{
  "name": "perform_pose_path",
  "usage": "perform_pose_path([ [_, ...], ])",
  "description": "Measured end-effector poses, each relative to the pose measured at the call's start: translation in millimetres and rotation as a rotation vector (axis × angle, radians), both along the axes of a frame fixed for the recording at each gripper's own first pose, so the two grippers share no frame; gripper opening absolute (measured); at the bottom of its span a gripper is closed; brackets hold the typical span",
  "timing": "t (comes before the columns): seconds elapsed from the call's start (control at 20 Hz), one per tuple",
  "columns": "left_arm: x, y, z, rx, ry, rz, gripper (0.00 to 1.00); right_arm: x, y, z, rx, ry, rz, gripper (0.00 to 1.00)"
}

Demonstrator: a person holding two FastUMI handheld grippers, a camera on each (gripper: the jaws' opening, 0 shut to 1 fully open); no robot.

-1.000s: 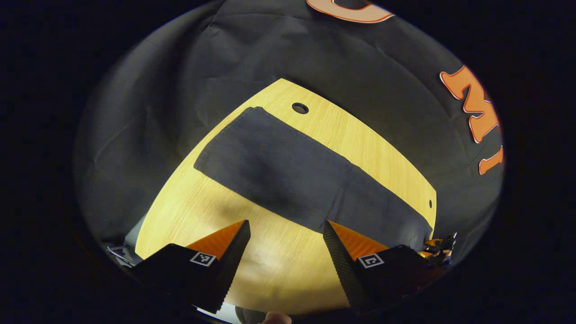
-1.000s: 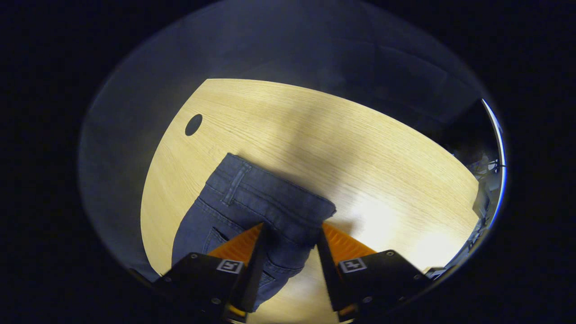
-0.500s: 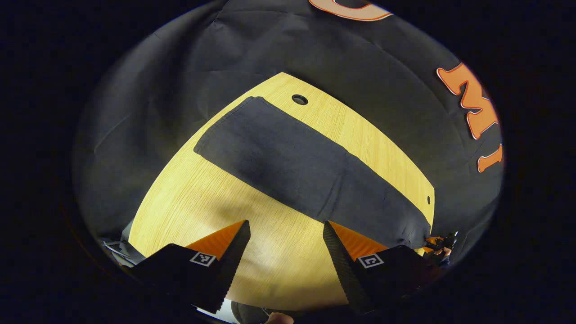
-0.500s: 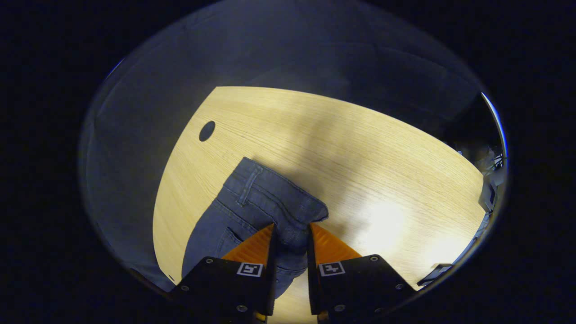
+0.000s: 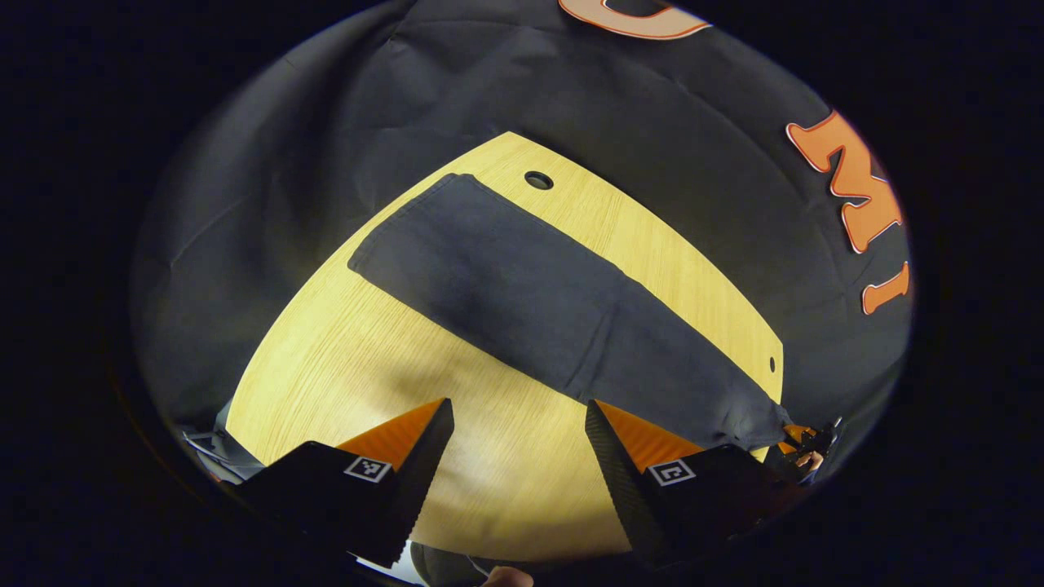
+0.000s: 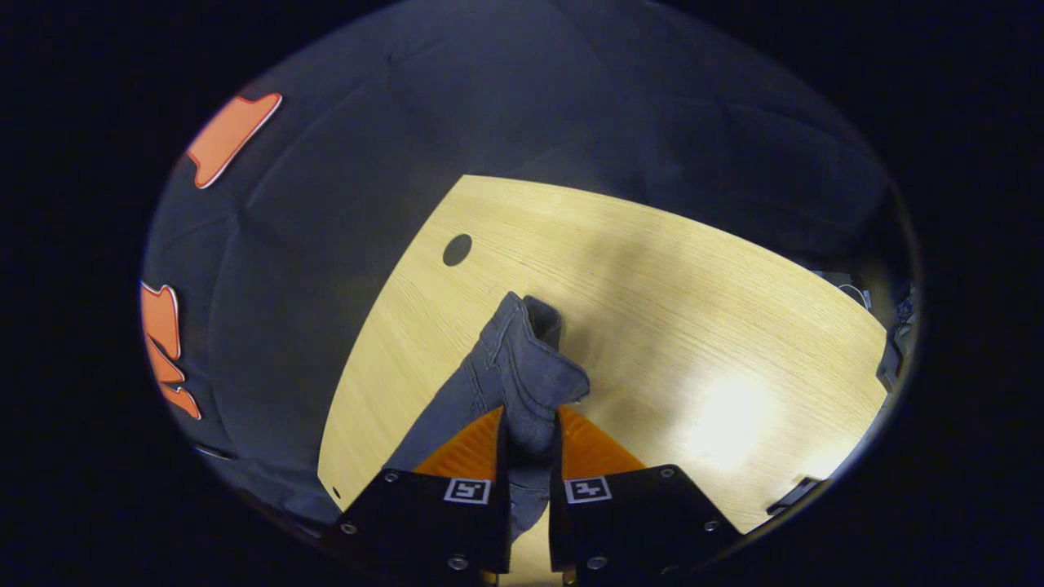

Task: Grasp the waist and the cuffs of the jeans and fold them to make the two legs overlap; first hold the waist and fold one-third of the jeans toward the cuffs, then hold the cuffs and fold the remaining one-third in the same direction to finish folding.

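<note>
Dark jeans point(image 5: 538, 302) lie lengthwise on the wooden table point(image 5: 359, 367) in the left gripper view, cuffs at the far left, waist end at the right. My left gripper point(image 5: 518, 424) hovers open above bare wood in front of them, nothing between its fingers. At the right edge of that view the right gripper point(image 5: 803, 440) holds the waist end. In the right gripper view my right gripper point(image 6: 528, 432) is shut on the waist of the jeans point(image 6: 522, 367), which rises bunched and lifted off the table point(image 6: 652, 326).
A round cable hole point(image 5: 538, 179) sits in the table beyond the cuffs; another hole point(image 6: 457, 249) lies beyond the waist. Black cloth walls surround the table on the far sides. Broad bare wood stretches right of the waist point(image 6: 734, 391).
My right gripper has shut on the waist and raised it, so the waistband now stands bunched up. The left gripper has barely moved and stays open.
</note>
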State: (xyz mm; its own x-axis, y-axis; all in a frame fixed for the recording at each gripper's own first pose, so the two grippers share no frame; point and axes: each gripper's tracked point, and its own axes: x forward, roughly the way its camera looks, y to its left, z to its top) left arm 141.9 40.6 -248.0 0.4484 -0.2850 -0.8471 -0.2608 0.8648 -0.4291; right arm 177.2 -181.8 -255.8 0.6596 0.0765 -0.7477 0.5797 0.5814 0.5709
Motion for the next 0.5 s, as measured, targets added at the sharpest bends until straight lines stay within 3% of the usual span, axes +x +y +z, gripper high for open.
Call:
perform_pose_path([
  [0.5,-2,-4,5,-0.045,-0.008,-0.018,0.99,-5,75,87,-0.04,-0.134,0.098,0.19],
])
